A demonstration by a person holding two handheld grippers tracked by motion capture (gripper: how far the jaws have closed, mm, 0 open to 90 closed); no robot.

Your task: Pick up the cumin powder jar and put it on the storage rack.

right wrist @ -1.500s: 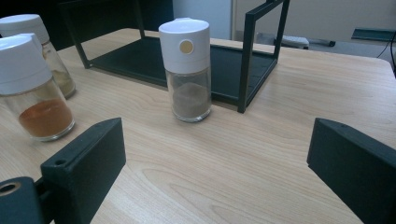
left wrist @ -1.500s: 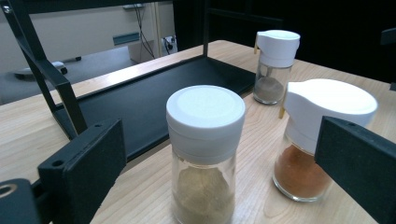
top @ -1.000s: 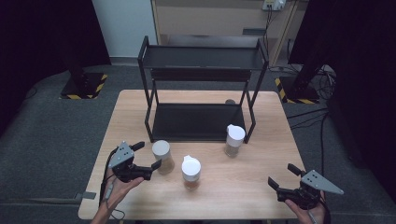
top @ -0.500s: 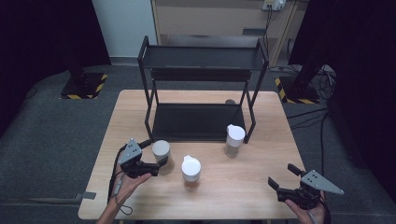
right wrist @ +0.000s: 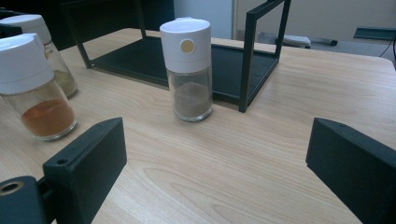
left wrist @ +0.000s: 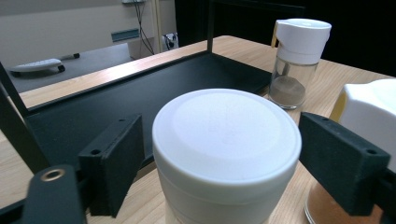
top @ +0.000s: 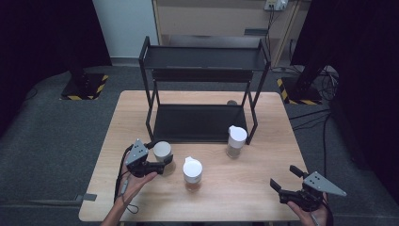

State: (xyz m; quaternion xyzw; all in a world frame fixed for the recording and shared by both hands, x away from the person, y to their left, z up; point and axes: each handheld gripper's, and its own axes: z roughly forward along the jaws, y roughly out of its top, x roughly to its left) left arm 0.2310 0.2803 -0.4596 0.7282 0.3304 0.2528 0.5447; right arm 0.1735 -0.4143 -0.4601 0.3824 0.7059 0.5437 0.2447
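Jaws of my left gripper [top: 162,162] stand wide either side of the nearest jar [left wrist: 226,154], not yet touching, ready to close. My right gripper [top: 284,179] waits open and empty, clear of the rack [top: 202,122].

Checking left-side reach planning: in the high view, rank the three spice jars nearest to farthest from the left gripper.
From the left gripper:
1. Left jar, between its open jaws.
2. Middle jar, just to its right, orange spice.
3. Right jar, by the rack's front right leg.
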